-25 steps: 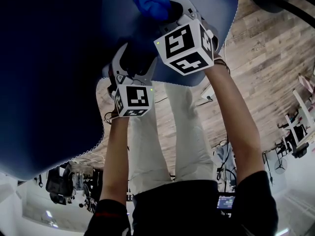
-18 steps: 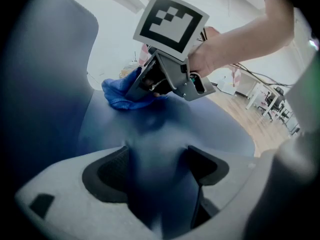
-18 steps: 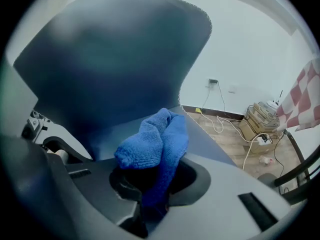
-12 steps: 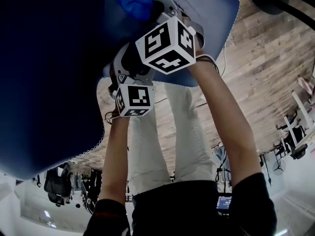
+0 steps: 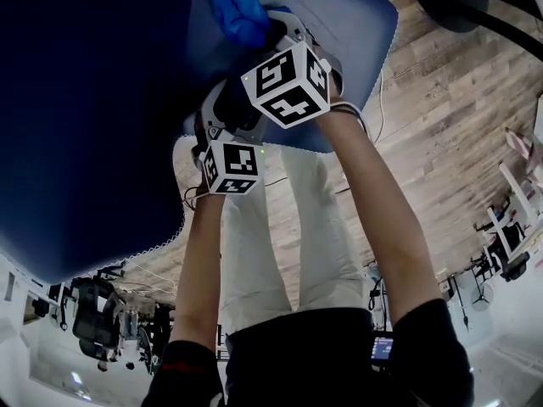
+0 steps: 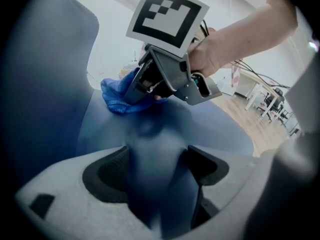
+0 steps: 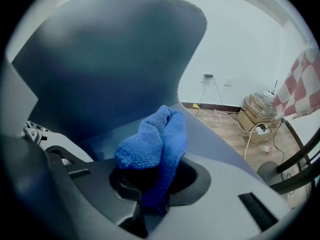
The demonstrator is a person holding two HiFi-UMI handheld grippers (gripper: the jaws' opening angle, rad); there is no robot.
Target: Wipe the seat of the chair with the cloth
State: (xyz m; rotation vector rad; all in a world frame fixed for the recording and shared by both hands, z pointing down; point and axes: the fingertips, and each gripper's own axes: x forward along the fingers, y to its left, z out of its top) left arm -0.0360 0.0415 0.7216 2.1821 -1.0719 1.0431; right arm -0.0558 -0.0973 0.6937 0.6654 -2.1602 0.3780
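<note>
Pinching the blue cloth (image 7: 156, 134) between its jaws, the right gripper (image 5: 270, 34) presses the bunched fabric onto the seat (image 5: 361, 24), close to the backrest (image 5: 85, 108). Just beside it, the left gripper (image 6: 160, 176) sits at the seat's front edge, jaws seemingly clamped on that blurred edge. Wooden floor (image 5: 458, 125) lies beyond.

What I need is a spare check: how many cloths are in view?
1: the blue cloth, pinched in the right gripper, on the chair seat by the backrest. Another could be hidden.
</note>
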